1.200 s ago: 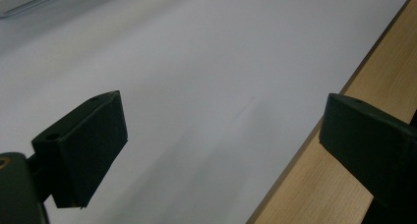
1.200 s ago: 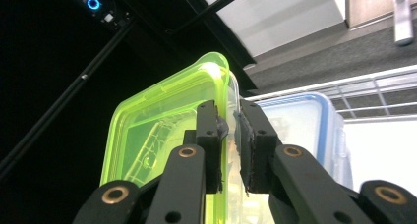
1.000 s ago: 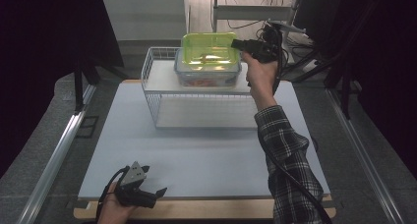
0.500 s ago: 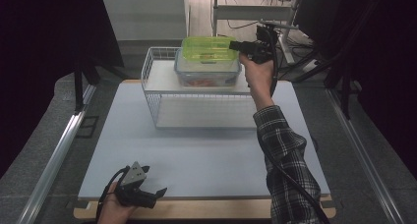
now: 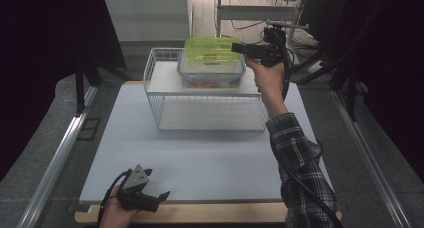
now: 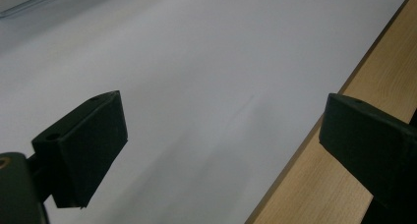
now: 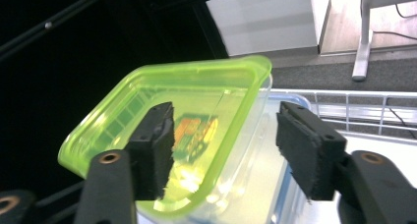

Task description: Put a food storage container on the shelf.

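White mat (image 5: 200, 158); wire rack (image 5: 165, 88) at back bearing tub (image 5: 210, 75), green lid (image 5: 212, 50) askew on it. Right gripper (image 5: 239, 48) at lid edge, jaws just opening, nothing pinched. Left gripper (image 5: 157, 195) idle, agape, empty

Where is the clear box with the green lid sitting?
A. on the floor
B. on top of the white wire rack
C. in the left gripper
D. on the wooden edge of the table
B: the clear box with its green lid rests on the top shelf of the white wire rack, at the far side of the table.
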Demonstrator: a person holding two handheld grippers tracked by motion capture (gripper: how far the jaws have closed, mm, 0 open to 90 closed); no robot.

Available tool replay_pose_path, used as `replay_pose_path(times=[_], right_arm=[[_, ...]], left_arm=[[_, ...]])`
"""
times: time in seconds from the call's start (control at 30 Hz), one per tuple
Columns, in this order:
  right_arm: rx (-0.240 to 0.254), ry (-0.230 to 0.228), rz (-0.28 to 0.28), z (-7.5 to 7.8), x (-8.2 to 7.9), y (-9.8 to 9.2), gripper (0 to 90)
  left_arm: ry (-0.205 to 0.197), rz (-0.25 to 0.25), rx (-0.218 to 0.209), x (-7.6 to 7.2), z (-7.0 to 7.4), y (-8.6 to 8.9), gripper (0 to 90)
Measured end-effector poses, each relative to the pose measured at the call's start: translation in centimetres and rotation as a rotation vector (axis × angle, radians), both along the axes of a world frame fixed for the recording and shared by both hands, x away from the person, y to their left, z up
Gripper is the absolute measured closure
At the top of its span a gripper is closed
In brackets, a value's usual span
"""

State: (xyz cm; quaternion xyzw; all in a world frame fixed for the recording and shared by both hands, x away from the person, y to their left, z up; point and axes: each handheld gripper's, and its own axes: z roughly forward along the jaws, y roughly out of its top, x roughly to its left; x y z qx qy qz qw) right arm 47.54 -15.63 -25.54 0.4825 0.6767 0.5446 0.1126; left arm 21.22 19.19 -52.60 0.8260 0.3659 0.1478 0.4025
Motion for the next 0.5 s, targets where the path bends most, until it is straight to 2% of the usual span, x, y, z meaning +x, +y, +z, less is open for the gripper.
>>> replay_pose_path(times=[0.2,0.5], right_arm=[[-0.026,-0.021,0.057,-0.2,-1.4,-0.6,30.9],[-0.079,-0.06,0.112,-1.1,-3.5,-0.9,23.3]], left_arm=[[-0.001,0.003,0.001,0.0,0.0,-0.1,4.2],[0.0,0.005,0.001,0.0,-0.1,-0.1,4.1]])
